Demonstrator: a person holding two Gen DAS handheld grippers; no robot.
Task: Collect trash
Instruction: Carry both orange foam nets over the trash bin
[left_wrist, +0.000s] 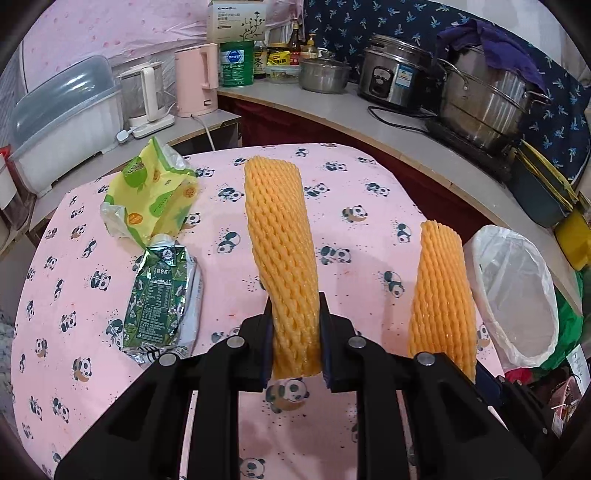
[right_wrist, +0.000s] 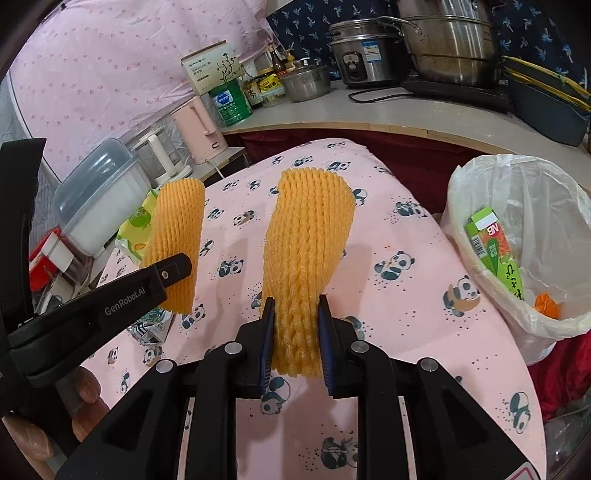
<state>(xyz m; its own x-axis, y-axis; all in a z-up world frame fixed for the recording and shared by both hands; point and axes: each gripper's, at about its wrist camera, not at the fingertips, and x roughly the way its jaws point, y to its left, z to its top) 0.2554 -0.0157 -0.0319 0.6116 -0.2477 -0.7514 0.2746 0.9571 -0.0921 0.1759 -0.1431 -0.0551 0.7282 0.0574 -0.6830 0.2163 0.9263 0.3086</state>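
My left gripper (left_wrist: 295, 339) is shut on an orange foam fruit net (left_wrist: 280, 251) and holds it above the pink panda tablecloth (left_wrist: 362, 206). My right gripper (right_wrist: 295, 339) is shut on a second orange foam net (right_wrist: 306, 251), which also shows in the left wrist view (left_wrist: 441, 291). The left gripper and its net (right_wrist: 177, 236) show at the left of the right wrist view. A green crushed drink carton (left_wrist: 162, 295) and a yellow-green snack bag (left_wrist: 155, 195) lie on the cloth at the left. A white-lined trash bin (right_wrist: 517, 236) stands at the table's right edge, holding a green carton (right_wrist: 495, 247).
A counter behind the table carries a pink kettle (left_wrist: 195, 81), a rice cooker (left_wrist: 391, 74), steel pots (left_wrist: 484, 99), jars and a plastic-lidded container (left_wrist: 62, 118). Red and green clutter lies beside the bin at the right.
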